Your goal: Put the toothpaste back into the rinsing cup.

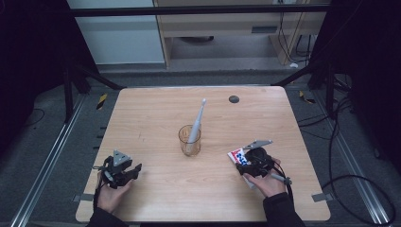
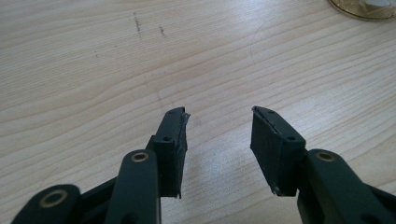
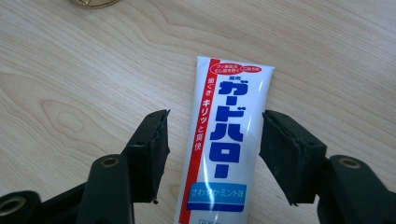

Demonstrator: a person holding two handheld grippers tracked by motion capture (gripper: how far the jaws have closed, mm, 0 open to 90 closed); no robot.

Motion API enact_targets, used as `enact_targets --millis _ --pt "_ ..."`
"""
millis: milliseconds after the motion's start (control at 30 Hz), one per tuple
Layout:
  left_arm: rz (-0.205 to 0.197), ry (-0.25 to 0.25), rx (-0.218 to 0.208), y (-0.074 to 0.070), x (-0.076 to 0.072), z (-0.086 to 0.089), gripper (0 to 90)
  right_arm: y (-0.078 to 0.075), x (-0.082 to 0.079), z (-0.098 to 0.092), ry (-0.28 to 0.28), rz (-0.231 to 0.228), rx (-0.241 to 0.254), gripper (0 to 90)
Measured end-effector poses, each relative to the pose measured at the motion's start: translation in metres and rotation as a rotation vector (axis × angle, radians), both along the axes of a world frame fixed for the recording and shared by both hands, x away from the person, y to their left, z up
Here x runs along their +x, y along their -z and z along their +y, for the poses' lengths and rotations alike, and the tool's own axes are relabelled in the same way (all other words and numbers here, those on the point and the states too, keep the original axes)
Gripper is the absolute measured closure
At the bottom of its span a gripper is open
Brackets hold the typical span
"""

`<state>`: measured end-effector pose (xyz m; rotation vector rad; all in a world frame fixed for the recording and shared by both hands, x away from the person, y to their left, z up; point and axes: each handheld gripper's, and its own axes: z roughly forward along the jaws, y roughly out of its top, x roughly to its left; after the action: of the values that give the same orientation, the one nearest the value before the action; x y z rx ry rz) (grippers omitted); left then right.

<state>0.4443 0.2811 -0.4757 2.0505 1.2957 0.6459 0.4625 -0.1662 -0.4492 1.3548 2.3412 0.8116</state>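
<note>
From the high view, a pale wooden worktop (image 1: pixel 156 118) carries a clear amber glass (image 1: pixel 189 140) near its middle, with a white toothbrush (image 1: pixel 196 122) standing in it and leaning back toward the far edge. A small dark round spot (image 1: pixel 233 99) sits near the far edge of the worktop. The left tool (image 1: pixel 134 170) rests low at the near left, held in the person's left hand (image 1: pixel 111 193), well apart from the glass. The right tool (image 1: pixel 239 163) is at the near right in the right hand (image 1: pixel 267 183), and the end of a white toothpaste tube (image 1: pixel 236 155) with blue and red print pokes out just ahead of it, lying on the worktop to the right of the glass.

In the left gripper view, the left tool (image 2: pixel 219 126) has its two black jaws standing well apart over bare wood, with nothing between them. The base of the glass (image 2: pixel 362 9) shows at the top right corner.

In the right gripper view, the right tool (image 3: pixel 215 135) is spread, its jaws on either side of the toothpaste tube (image 3: pixel 224 140); the tube lies flat on the worktop between them, with a gap of wood showing at the left jaw, and the right jaw close to the tube's edge without clearly pressing it. A sliver of the glass (image 3: pixel 93 3) shows at the top left
</note>
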Motion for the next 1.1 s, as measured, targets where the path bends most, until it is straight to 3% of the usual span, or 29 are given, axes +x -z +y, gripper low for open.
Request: enact_targets --millis 233,633,1100 --pt "0.000 0.000 -0.001 0.000 0.000 0.001 54.9 0.001 0.007 0.005 -0.001 0.017 -0.018 40.0" --pt "-0.001 0.003 0.002 0.000 0.000 0.000 55.0 0.007 0.014 0.005 0.020 0.094 -0.034 38.6" --pt "0.001 0.005 0.004 0.000 0.000 0.000 54.9 0.015 0.017 0.004 0.031 0.124 -0.052 38.6"
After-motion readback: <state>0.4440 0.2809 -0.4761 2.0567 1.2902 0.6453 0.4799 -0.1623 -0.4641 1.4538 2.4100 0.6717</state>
